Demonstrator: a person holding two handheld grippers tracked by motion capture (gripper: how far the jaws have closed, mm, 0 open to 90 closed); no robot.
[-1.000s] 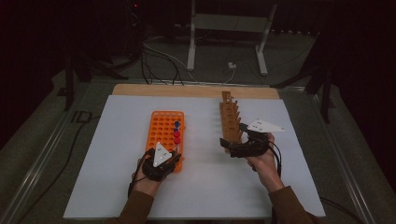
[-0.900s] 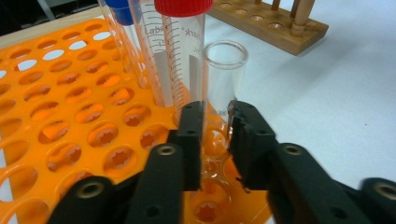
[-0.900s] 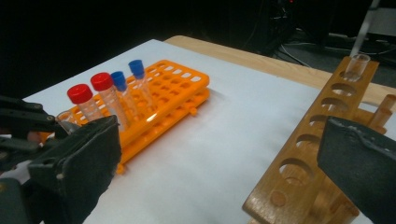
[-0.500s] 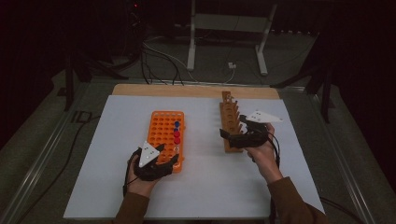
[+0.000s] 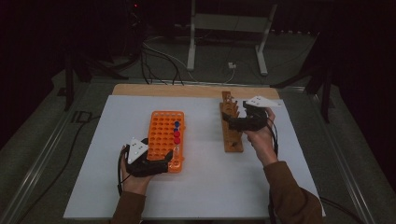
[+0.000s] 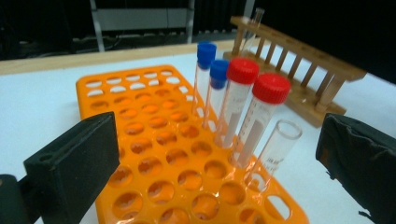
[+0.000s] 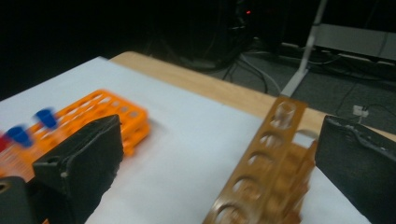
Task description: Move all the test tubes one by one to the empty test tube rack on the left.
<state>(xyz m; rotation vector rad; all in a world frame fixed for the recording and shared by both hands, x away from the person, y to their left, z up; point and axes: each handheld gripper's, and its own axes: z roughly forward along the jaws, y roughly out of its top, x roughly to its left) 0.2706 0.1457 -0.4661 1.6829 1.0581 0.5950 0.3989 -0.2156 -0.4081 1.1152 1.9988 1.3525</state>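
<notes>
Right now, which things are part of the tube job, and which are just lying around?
Part of the job: orange plastic tube rack; capless clear glass tube; two red-capped tubes; two blue-capped tubes; brown wooden tube rack; left tongs, open.

Lying about: white metal stand; floor cables.

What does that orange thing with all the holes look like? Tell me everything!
The orange rack looks like shiny plastic, a flat rectangle full of round holes in neat rows. It lies flat on the white table sheet. Along one long edge stand five tubes in a row: two with blue caps, two with red caps and one clear tube with no cap. The other holes are empty. The left gripper sits open at its near end.
</notes>
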